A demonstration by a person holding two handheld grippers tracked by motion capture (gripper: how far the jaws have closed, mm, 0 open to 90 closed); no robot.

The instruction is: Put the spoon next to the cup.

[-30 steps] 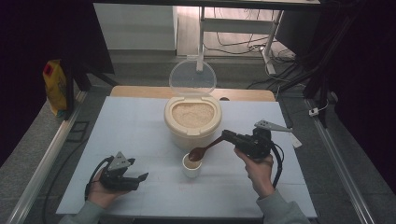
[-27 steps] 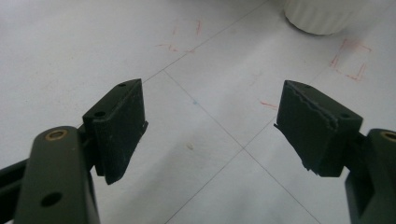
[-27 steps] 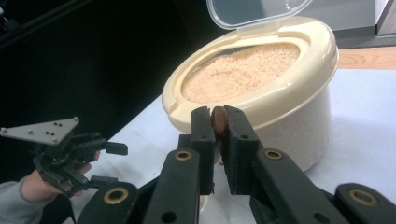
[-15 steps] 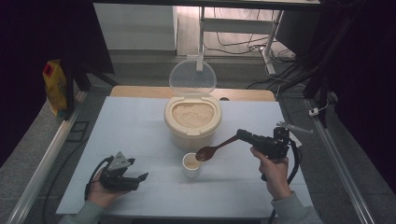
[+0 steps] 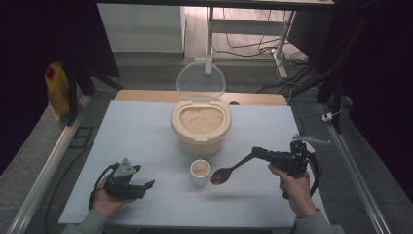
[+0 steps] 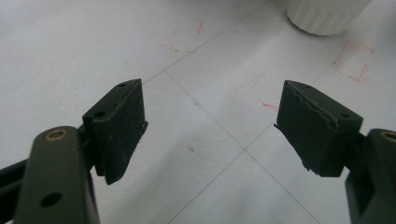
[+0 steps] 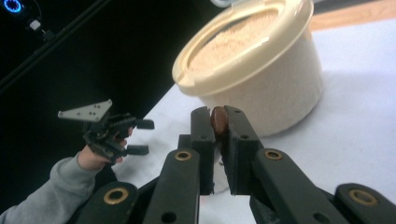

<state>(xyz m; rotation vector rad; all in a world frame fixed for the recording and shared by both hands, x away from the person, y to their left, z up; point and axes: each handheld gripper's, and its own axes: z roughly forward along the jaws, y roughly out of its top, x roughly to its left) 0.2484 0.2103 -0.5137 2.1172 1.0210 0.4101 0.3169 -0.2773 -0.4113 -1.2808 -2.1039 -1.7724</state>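
High view is showing the right gripper [image 5: 258, 152] clamping the handle of a brown wooden spoon [image 5: 229, 171], whose bowl is hanging just right of the small white cup [image 5: 200, 171] near the middle of the table [image 5: 146, 126]. Behind the cup, the cream tub [image 5: 201, 126] of pale grain is standing with its clear lid [image 5: 200, 80] tipped up at the far side. The left gripper [image 5: 146, 185] is resting on the near left of the table, jaws spread wide and holding nothing.

The spoon is being pinched only at the very end of its handle, so I'd worry it could swivel or droop in the grip and drop grain beside the cup. A low sweep back toward the tub could also clip the light cup and knock it over.

Right gripper view is showing the handle tip [image 7: 218, 120] squeezed between the jaws, with the rest of the spoon hidden behind them. Whether the spoon's bowl is carrying anything is too dark to tell, and the cup's fill level is hard to judge. Left gripper view is cutting off the cup [image 6: 327, 16] at the top edge.
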